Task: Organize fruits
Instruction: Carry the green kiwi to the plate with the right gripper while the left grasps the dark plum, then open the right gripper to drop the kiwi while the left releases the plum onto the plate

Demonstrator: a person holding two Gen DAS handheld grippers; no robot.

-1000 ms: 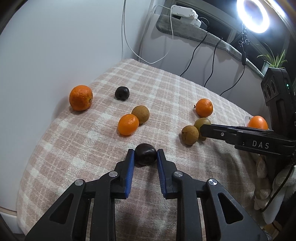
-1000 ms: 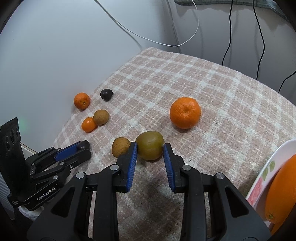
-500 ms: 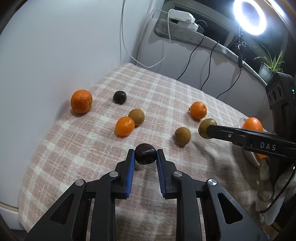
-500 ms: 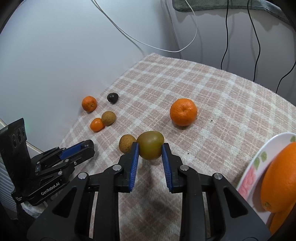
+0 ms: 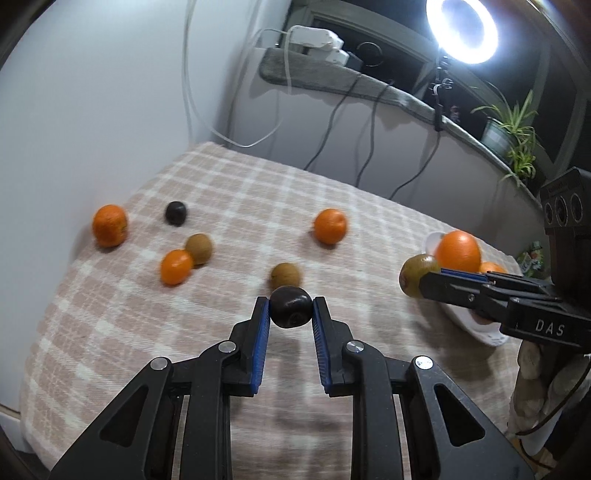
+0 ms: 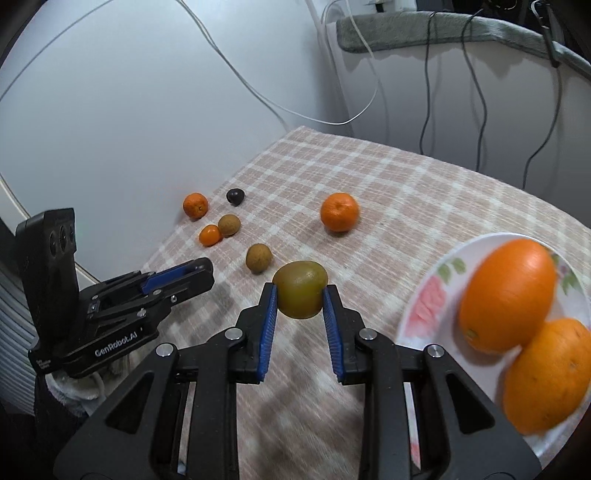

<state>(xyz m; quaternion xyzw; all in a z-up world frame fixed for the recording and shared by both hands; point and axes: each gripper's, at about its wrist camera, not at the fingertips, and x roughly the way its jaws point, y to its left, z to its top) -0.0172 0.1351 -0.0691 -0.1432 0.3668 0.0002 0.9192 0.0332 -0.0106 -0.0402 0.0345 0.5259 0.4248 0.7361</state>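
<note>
Left gripper point(image 5: 290, 314): jaws clamped on a dark plum point(image 5: 290, 307), held above the checked cloth point(image 5: 236, 192) that covers the tabletop.
Right gripper point(image 6: 300, 301): jaws clamped on a green-brown kiwi point(image 6: 300, 293), held above the cloth just left of the plate's rim.
Plate point(image 6: 424, 299): white with a flower print, at the right edge of the tabletop, carrying two large oranges point(image 6: 508, 295), which touch each other.
Loose fruit, far left: an orange point(image 5: 109, 225) near the wall, a second dark plum point(image 5: 175, 213) beside it, then a small orange point(image 5: 176, 266) touching a brown kiwi point(image 5: 199, 249).
Loose fruit, middle: another brown kiwi point(image 5: 284, 275) just behind the held plum in the left wrist view, and a lone orange point(image 5: 330, 231) farther back.
Behind the tabletop: cables point(image 6: 476, 92) hang down the wall, and a ring light point(image 5: 461, 29) glows above.
</note>
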